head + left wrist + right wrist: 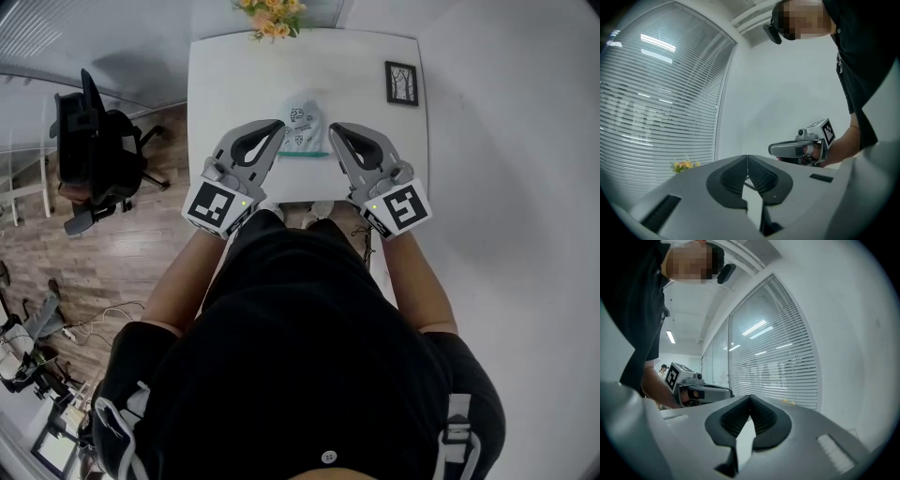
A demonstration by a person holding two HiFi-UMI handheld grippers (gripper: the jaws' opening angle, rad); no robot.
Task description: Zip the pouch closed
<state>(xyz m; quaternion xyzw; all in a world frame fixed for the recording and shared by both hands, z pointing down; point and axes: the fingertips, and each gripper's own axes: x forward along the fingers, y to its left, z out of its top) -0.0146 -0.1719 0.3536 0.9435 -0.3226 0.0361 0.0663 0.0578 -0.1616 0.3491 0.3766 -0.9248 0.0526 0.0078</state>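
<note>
A pale, see-through pouch [306, 125] with dark print lies flat on the white table [217, 86]. Its green zip strip [305, 153] runs along the edge nearest me. My left gripper [278, 123] hovers by the pouch's left side and my right gripper [334, 127] by its right side, tips pointing toward each other. Both are shut with nothing between the jaws. In the left gripper view the left gripper [747, 157] has its jaws pressed together, facing the right gripper [801, 149]. The right gripper view shows the right gripper [750, 397] shut too, with the left gripper [701, 392] opposite.
Yellow flowers [272, 17] stand at the table's far edge and a small black picture frame [401, 82] at its far right. A black office chair [94, 150] sits on the wooden floor to the left. A white wall runs along the right.
</note>
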